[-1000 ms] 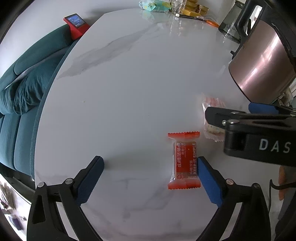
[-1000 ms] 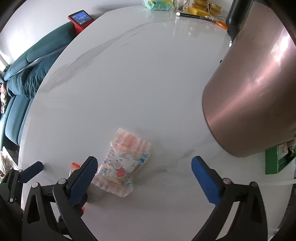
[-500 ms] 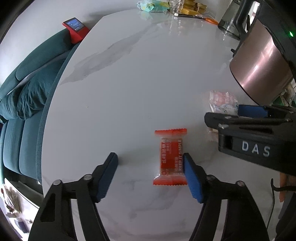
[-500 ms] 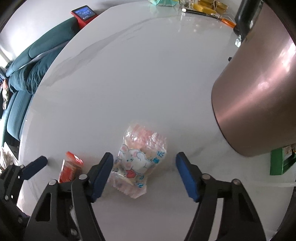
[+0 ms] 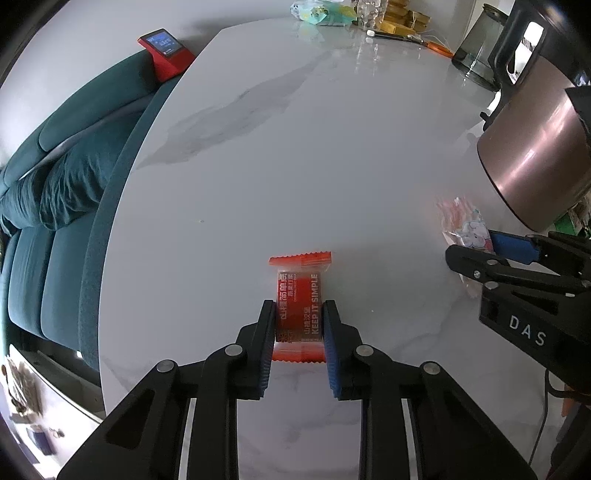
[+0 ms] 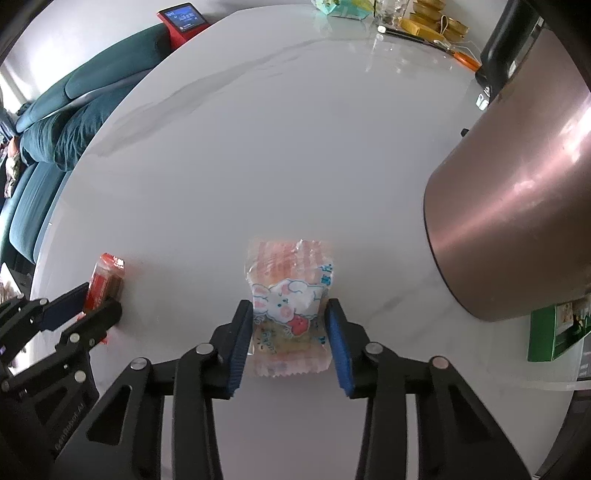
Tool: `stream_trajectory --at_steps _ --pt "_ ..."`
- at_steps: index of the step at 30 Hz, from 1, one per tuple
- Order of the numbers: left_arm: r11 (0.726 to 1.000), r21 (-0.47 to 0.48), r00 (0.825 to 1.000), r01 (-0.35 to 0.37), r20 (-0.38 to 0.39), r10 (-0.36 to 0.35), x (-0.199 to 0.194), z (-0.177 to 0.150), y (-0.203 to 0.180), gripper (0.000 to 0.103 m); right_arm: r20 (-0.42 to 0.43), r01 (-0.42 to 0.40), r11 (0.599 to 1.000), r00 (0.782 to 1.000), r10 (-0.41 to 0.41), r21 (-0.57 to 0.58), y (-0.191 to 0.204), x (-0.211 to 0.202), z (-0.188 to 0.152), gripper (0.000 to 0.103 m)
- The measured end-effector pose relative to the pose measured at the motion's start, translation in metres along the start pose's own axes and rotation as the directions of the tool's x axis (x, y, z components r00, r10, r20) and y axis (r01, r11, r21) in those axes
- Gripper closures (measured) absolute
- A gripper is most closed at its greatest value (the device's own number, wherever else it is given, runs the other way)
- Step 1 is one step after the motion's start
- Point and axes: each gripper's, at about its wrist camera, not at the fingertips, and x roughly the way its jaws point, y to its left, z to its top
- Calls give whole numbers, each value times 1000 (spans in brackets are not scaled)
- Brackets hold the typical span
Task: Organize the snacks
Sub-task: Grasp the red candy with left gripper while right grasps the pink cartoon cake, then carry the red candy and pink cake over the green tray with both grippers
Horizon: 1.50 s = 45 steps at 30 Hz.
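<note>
Left tongs: my left gripper (image 5: 299,332) has just been closing, and its pads now pinch the red snack packet (image 5: 298,302) at its lower half. I see the packet lying flat on the marble table (image 5: 295,166), near the front edge.
Right tongs: my right gripper (image 6: 290,336) has also just been closing; both pads press the sides of the rabbit-print snack bag (image 6: 290,299), which bulges a little between them. I judge it held. It too rests on the table, just in front of me.
Progress: early. I have both snacks gripped but neither lifted, and I see nothing sorted into any place yet. I judge that lifting and carrying both to wherever they belong is all left to do.
Copper pot: large copper-coloured vessel (image 6: 517,206) stands to the right, near the rabbit bag but apart from it. I see only its outer wall, so I cannot tell what it holds.
Green box: small green carton (image 6: 554,332) sits at the right table edge; contents not visible to me.
Glass jug: dark glass container (image 5: 476,55) farther back right; I cannot make out anything inside.
Far clutter: yellow packets (image 5: 402,18) and a pale green bag (image 5: 317,11) lie loose at the far edge, in no container that I can see.
</note>
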Motion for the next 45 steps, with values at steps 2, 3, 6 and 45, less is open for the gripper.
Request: stream_trajectory --at_steps 2,3,6,45 --pt "1000 -2 1000 -2 1 2 0 1 0 82 1 -4 1000 1000 4 -7 1 0 -2 74" --pt "1000 -4 1000 -3 2 3 0 1 0 83 0 -9 1000 1000 9 -9 1 0 -2 76" --pt "1000 0 1000 -3 1 3 0 1 0 83 -6 -24 1000 1000 24 -6 1 0 -1 77" --pt "980 184 991 82 89 -99 -84 -14 -276 83 137 -92 986 988 73 141 -245 -114 -117 77"
